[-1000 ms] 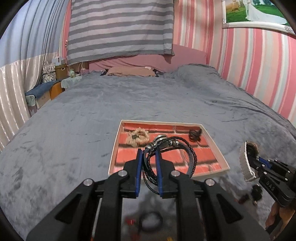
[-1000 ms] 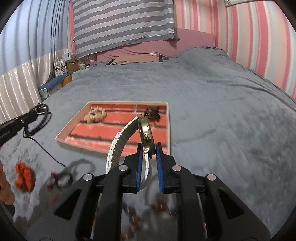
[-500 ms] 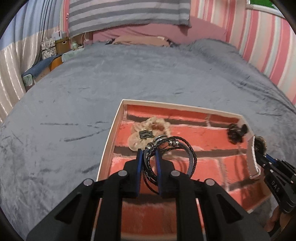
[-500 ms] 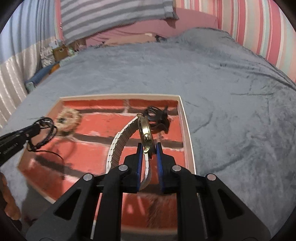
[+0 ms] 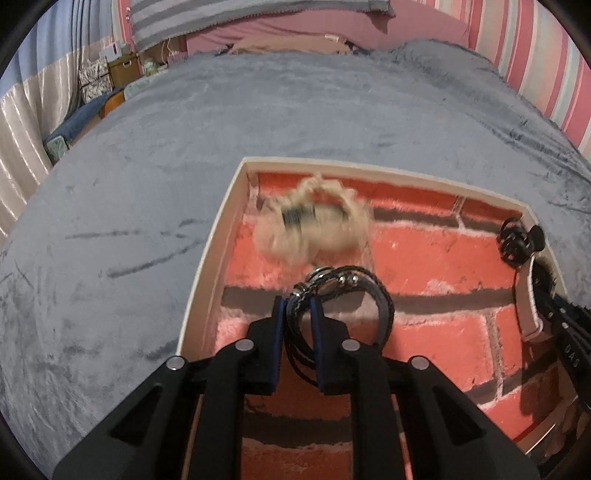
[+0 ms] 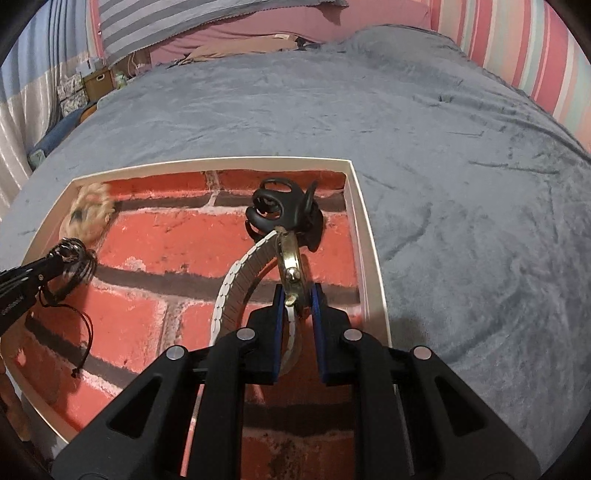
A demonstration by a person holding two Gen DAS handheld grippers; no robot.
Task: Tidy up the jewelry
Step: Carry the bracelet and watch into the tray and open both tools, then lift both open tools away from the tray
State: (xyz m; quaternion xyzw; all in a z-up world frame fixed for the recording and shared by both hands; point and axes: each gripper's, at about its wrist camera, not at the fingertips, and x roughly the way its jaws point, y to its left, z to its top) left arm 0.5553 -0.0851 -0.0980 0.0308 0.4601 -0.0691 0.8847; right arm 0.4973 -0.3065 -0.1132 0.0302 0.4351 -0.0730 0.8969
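Left wrist view: a black braided bracelet (image 5: 343, 291) is being pinched by the left gripper (image 5: 298, 308) over the brick-printed tray (image 5: 207, 258). A white-strapped watch (image 6: 291, 273) is being clamped by the right gripper (image 6: 298, 295) just short of a black hair claw (image 6: 284, 206).

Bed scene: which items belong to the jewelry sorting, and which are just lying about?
Job:
- white-rimmed brick-print tray
- black braided cord bracelets in left tool
- white-strapped gold watch in right tool
- beige scrunchie
- black hair claw

Lying about:
- grey blanket
- pink pillow
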